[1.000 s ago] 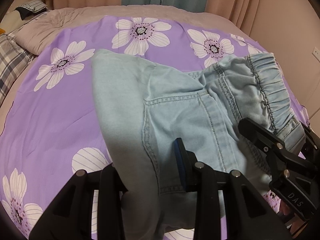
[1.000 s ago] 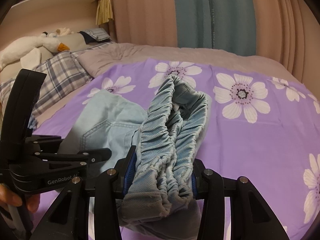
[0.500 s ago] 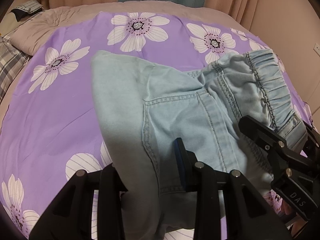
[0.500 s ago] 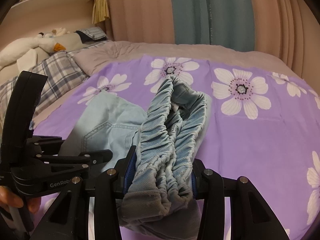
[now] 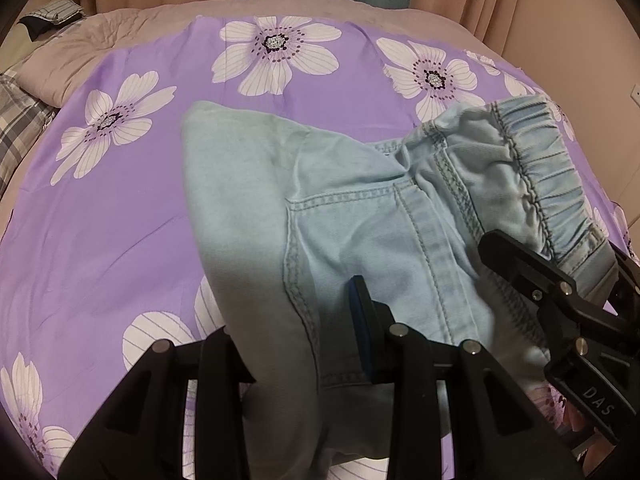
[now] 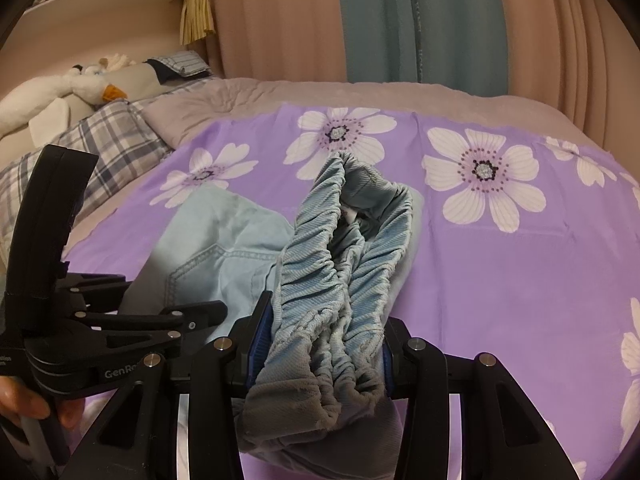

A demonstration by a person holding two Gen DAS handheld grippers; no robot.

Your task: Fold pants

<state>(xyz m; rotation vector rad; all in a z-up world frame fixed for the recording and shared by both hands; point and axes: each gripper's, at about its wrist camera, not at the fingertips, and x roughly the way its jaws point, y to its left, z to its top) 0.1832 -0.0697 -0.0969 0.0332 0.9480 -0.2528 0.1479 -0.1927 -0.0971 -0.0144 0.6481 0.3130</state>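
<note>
Light blue denim pants lie on a purple flowered bedspread, partly folded, with a back pocket facing up. My left gripper is shut on the pants' near fabric; its left finger is hidden under the cloth. The elastic waistband is bunched between the pads of my right gripper, which is shut on it. That right gripper shows at the lower right of the left wrist view. At the left of the right wrist view is the left gripper, held by a hand.
Plaid pillows and a white stuffed duck lie at the bed's head on the left. A grey blanket covers the far side, with pink and teal curtains behind. A wall stands close on the right.
The left wrist view has shifted slightly down and toward the pants; both grips hold as before.
</note>
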